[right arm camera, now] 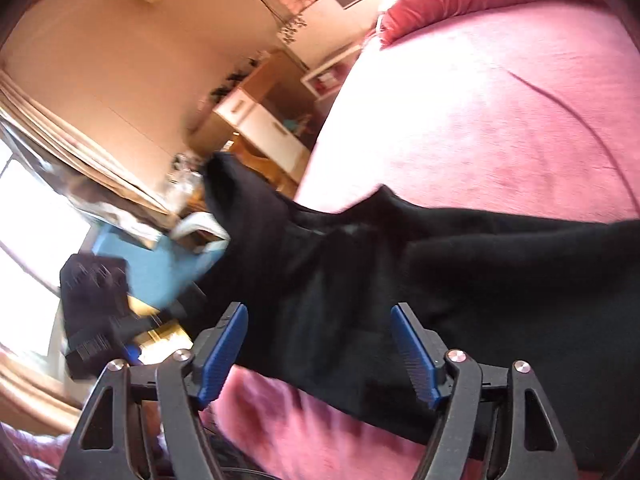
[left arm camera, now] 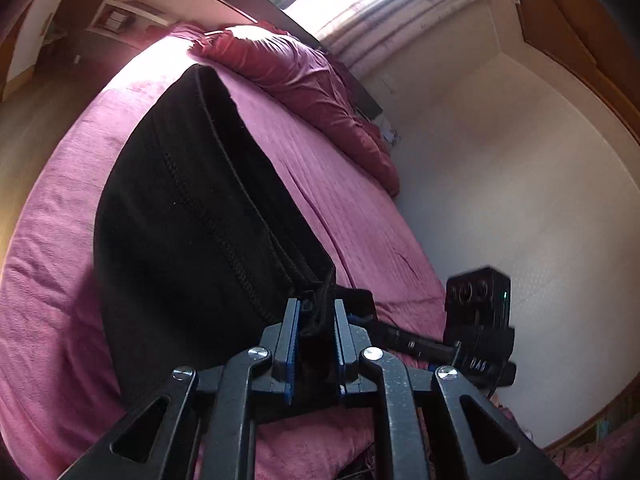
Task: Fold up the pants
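Note:
The black pants (left arm camera: 200, 208) lie stretched over the pink bed cover (left arm camera: 52, 280), with a stitched seam running along them. My left gripper (left arm camera: 317, 312) is shut on a bunched edge of the pants at their near end and holds it lifted a little. The other gripper shows to its right in the left wrist view (left arm camera: 478, 320). In the right wrist view the pants (right arm camera: 480, 280) lie across the bed (right arm camera: 500, 112), with one corner raised toward the left. My right gripper (right arm camera: 319, 316) is open, its blue pads on either side of the black cloth. The view is blurred.
A dark red pillow or duvet (left arm camera: 304, 76) lies at the head of the bed by the wall (left arm camera: 520, 184) and window curtain (left arm camera: 400, 4). A wooden cabinet with white drawers (right arm camera: 264, 120) and a blue object (right arm camera: 168, 264) stand beside the bed.

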